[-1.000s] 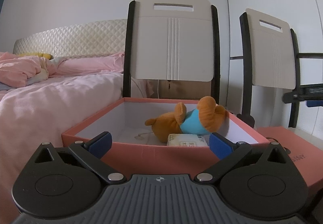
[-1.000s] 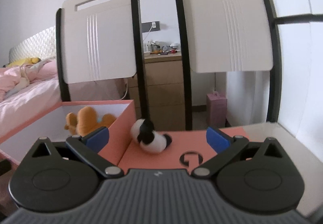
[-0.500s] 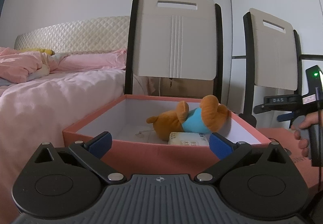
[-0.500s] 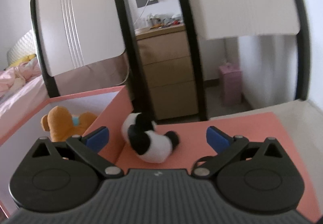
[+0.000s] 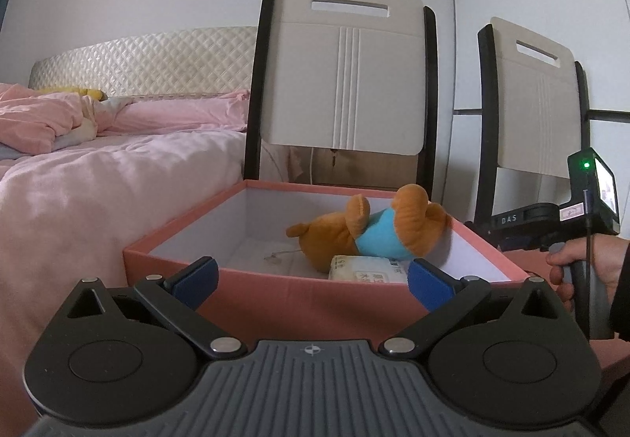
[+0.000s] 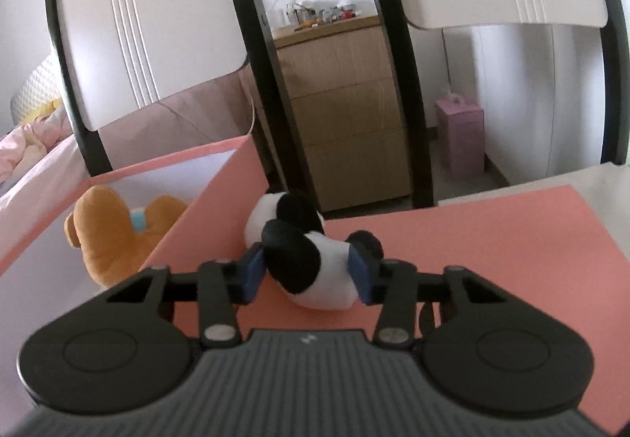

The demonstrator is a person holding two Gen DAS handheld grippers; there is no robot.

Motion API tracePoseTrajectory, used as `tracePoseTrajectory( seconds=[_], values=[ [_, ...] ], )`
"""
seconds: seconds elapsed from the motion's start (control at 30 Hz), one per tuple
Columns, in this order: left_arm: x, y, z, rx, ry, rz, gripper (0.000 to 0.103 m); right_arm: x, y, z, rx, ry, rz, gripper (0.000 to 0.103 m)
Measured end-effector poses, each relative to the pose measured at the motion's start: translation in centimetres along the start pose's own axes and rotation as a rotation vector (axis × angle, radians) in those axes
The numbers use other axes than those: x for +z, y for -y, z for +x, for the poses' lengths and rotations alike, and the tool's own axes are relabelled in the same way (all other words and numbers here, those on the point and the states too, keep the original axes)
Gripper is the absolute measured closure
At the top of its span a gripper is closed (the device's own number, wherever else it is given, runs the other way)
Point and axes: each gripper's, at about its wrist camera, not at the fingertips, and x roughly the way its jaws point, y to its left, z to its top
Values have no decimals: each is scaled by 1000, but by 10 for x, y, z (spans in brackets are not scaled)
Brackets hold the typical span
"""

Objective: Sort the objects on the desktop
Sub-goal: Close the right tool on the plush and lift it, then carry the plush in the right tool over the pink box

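A black-and-white panda plush [image 6: 311,260] lies on the pink box lid [image 6: 492,240], beside the open pink box [image 6: 220,177]. My right gripper [image 6: 305,271] is shut on the panda, its blue pads pressing both sides. Inside the box [image 5: 315,299] lie an orange bear plush in a blue shirt [image 5: 366,236], also in the right wrist view [image 6: 114,236], and a white tissue pack [image 5: 366,271]. My left gripper [image 5: 311,279] is open and empty, just before the box's near wall. The right gripper's body and the hand holding it [image 5: 579,240] show at the right edge.
Two white chairs with black frames [image 5: 346,74] [image 5: 539,110] stand behind the box. A bed with pink covers [image 5: 98,169] lies to the left. A wooden drawer unit [image 6: 346,110] and a pink carton [image 6: 460,134] stand beyond the table edge.
My right gripper moved forward and down over the panda and closed on it. My left gripper stayed open and nearly still before the box.
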Motion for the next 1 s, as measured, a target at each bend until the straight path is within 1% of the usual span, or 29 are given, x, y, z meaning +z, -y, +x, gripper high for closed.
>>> tracePoseTrajectory(
  seconds=[0.07,0.1,0.2,0.37,0.6,0.73,0.8,0.87,0.93,1.0],
  values=[
    [0,0,0,1,0,1,0,0,0,1,3,10,3,64],
    [0,1,0,1,1,2,0,0,0,0,1,17,5,69],
    [0,1,-1,1,4,4,0,2,0,-6,-1,39,12,77],
    [0,3,-2,-1,8,10,0,7,1,-25,14,79,26,79],
    [0,5,-4,-2,12,17,0,16,-10,-51,27,158,-3,80],
    [0,5,-3,0,11,17,0,27,-20,-71,49,215,-34,80],
    [0,4,-2,2,7,11,0,34,-27,-85,77,263,-59,80],
    [1,3,-1,4,4,7,0,42,-38,-97,123,305,-87,80],
    [1,3,-1,8,1,5,0,49,-51,-105,173,320,-109,80],
    [2,2,-1,9,2,0,0,55,-66,-107,219,317,-131,80]
  ],
)
